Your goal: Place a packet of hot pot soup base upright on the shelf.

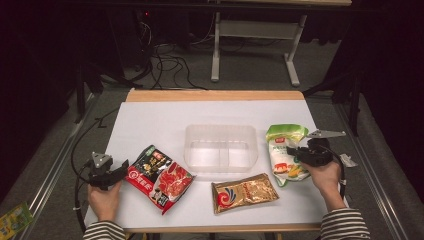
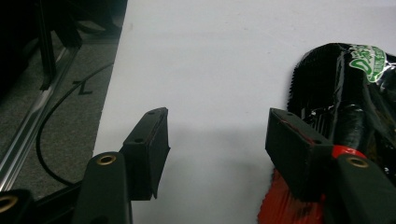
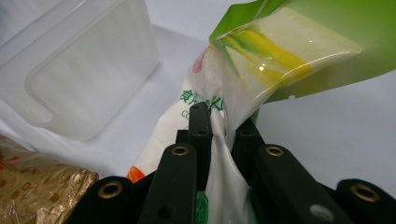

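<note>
Clear tub (image 1: 221, 148) beside pinched green pouch (image 1: 284, 150), gold packet (image 1: 244, 192) near; red-black packet (image 1: 159, 177) left

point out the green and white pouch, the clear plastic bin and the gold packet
green and white pouch (image 1: 281, 150): high view, its middle.
clear plastic bin (image 1: 220, 131): high view, far rim.
gold packet (image 1: 245, 192): high view, its middle.

It looks like a lab or recording studio: a white-topped counter (image 1: 150, 125) stands on grey carpet, black curtains (image 1: 30, 75) hang at both sides, and cables (image 1: 170, 65) trail beyond its far edge beside a metal-framed stand (image 1: 255, 40).
</note>
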Demonstrator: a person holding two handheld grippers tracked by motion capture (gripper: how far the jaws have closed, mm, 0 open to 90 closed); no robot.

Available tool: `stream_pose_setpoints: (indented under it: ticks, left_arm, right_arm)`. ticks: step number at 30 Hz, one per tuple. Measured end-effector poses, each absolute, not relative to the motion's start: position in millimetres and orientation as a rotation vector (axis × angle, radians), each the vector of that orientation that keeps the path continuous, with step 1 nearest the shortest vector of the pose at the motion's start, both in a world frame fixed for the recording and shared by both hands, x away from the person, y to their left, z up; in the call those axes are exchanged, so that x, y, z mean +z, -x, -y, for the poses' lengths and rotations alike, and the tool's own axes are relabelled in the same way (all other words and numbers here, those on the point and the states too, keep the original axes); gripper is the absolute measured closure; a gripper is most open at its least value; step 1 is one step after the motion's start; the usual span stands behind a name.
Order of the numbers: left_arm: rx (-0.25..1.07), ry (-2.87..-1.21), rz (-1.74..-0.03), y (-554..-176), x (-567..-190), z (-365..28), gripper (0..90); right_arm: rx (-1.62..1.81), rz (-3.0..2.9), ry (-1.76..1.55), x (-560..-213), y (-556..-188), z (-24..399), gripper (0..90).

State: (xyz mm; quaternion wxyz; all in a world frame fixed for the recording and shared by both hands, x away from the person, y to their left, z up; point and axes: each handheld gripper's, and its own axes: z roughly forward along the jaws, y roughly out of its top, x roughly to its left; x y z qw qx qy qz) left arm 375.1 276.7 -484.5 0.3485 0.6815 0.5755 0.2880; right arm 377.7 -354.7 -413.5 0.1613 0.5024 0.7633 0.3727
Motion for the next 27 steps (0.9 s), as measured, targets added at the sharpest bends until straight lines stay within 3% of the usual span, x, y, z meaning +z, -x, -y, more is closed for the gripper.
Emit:
stream_pose_setpoints:
  ticks: [27]
  left_arm:
    - [0.734, -1.768, -1.496, -375.7, -484.4, -277.6, 40.2]
  right_arm:
    - [1.176, -2.086, -1.231, -362.9, -349.3, 331.2, 82.9]
